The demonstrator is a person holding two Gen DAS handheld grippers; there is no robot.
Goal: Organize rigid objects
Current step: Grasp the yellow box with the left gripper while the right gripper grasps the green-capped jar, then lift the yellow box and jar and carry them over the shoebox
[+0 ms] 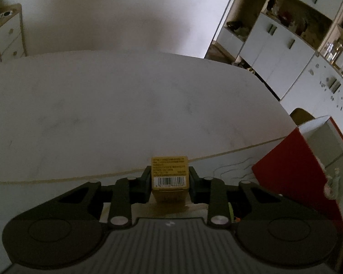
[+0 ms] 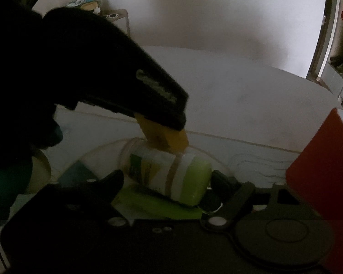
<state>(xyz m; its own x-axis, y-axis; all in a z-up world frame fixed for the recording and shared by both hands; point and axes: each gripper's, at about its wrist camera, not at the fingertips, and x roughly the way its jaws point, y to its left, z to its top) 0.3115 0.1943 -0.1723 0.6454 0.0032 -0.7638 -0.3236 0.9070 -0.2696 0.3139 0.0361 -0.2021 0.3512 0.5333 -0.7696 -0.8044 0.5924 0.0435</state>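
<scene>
The left tool (image 1: 170, 182) is clamped on a small yellow carton (image 1: 169, 172), its two black fingers (image 1: 144, 182) pressed against the carton's sides; the end face turned toward the left wrist camera carries small print and a barcode; below the carton a brownish surface shows, too blurred to name. Beyond lies the white desk (image 1: 125, 105), with a thin tan line running across it; a red-and-white box (image 1: 308, 159) stands at the right edge of the view, and white cabinets (image 1: 274, 50) with open shelves fill the far right; a white chest of drawers (image 1: 6, 36) stands at the far left.

From the right wrist camera the left tool (image 2: 171, 134) comes in from the upper left, dark and large, with the yellow carton (image 2: 169, 140) held tilted, its lower end touching or just above a white jar (image 2: 162, 171) that lies on its side; which of the two I cannot tell. The jar has a lime-green lid (image 2: 196, 180) pointing right and a green-and-yellow label; it lies between the fingers (image 2: 224, 180) of the right tool (image 2: 167, 182), which stand wide apart, not gripping; under the jar is a flat lime-green object (image 2: 153, 205). A dark blue flat object (image 2: 77, 173) lies to the left; the red box (image 2: 322, 171) rises at the right.
</scene>
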